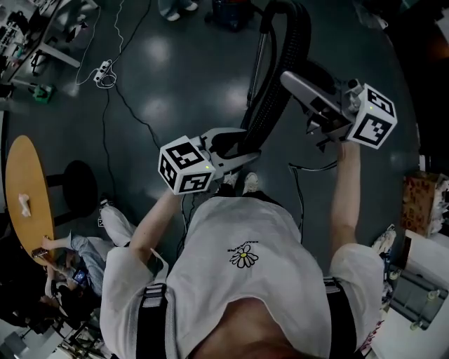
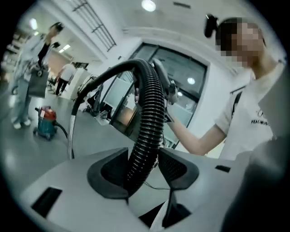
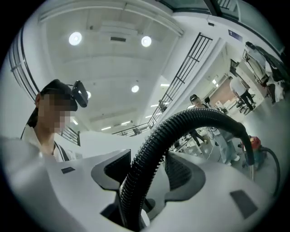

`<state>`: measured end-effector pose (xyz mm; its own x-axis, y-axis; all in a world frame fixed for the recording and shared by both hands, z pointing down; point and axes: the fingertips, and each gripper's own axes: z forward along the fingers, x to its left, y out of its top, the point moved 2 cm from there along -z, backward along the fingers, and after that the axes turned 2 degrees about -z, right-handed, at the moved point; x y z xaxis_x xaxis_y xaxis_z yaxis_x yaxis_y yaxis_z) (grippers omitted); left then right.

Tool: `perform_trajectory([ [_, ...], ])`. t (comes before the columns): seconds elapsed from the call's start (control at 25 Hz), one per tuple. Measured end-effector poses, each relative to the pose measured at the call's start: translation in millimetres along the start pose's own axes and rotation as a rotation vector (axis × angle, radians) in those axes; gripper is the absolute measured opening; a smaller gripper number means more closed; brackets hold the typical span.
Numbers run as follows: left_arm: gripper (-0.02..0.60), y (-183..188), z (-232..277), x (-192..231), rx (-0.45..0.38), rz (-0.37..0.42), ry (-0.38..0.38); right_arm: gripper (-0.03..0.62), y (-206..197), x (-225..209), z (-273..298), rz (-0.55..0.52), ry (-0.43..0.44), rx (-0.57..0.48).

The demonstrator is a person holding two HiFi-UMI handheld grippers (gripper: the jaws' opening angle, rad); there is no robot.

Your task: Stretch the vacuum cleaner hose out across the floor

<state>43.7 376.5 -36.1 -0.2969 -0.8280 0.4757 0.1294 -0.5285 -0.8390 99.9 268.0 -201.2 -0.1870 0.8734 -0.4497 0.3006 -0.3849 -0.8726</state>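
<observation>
Head view, inspected by clock face from the wearer's chest. My left hand-held gripper (image 1: 242, 148) sits at about 12 o'clock close in. Its jaws are partly apart, with the black ribbed vacuum hose (image 1: 273, 95) running up between them and both pads against its ribs. My right hand-held gripper (image 1: 291, 80) is raised at 1 o'clock. Its jaws stand wide and are clamped on the same hose further along. Between and beyond the two grips the hose rises in a tall arch toward 12 o'clock, all of that length off the floor (image 1: 175, 77). A thin metal wand (image 1: 258, 63) runs just beside the hose. In the left gripper view the wand drops toward a red and teal canister vacuum (image 2: 45, 121) standing on the floor, well apart from the jaws. Floor obstructions noted: a white power strip (image 1: 104, 72) with its white lead at 10 o'clock far out, and a black cable (image 1: 130, 109) trailing from there toward the wearer's shoes (image 1: 240, 182). A round wooden tabletop (image 1: 24, 189) lies at 9 o'clock with a black stool (image 1: 74, 186) just beside it. A seated person (image 1: 81, 252) is at 8 o'clock. A cardboard box (image 1: 421, 200) stands at 3 o'clock. Another person's feet (image 1: 175, 8) show at the 12 o'clock edge.
</observation>
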Motion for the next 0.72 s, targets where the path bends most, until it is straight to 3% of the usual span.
perform_trajectory([
  [0.04, 0.190, 3, -1, 0, -0.023, -0.049, -0.014, 0.230, 2, 2, 1, -0.008, 0.010, 0.000],
  [0.12, 0.192, 6, 1, -7, -0.022, -0.058, -0.050, 0.230, 6, 8, 1, -0.008, 0.040, -0.003],
  [0.16, 0.190, 13, -4, -11, -0.067, -0.084, -0.112, 0.230, 6, 10, 1, -0.007, 0.052, 0.004],
  [0.2, 0.190, 29, -18, -12, -0.200, -0.163, -0.229, 0.230, 3, 11, 2, -0.014, 0.058, 0.027],
  [0.28, 0.190, 83, -75, 1, -0.688, -0.449, -0.568, 0.230, -16, 14, 3, -0.062, 0.051, 0.131],
  [0.32, 0.190, 112, -103, 14, -0.930, -0.585, -0.696, 0.230, -30, 16, 3, -0.089, 0.049, 0.191],
  [0.36, 0.190, 133, -122, 31, -1.087, -0.670, -0.739, 0.230, -43, 19, 2, -0.105, 0.054, 0.242],
  [0.4, 0.190, 145, -128, 51, -1.130, -0.699, -0.690, 0.230, -56, 23, 2, -0.105, 0.065, 0.278],
  [0.48, 0.190, 150, -108, 83, -0.973, -0.656, -0.464, 0.230, -80, 29, 2, -0.062, 0.098, 0.307],
  [0.56, 0.190, 137, -78, 103, -0.781, -0.677, -0.325, 0.230, -100, 30, 0, -0.001, 0.126, 0.318],
  [0.64, 0.190, 114, -58, 131, -0.703, -0.838, -0.275, 0.230, -115, 32, 0, 0.033, 0.141, 0.335],
  [0.72, 0.190, 87, -52, 155, -0.690, -1.000, -0.206, 0.230, -131, 38, 5, 0.033, 0.141, 0.359],
])
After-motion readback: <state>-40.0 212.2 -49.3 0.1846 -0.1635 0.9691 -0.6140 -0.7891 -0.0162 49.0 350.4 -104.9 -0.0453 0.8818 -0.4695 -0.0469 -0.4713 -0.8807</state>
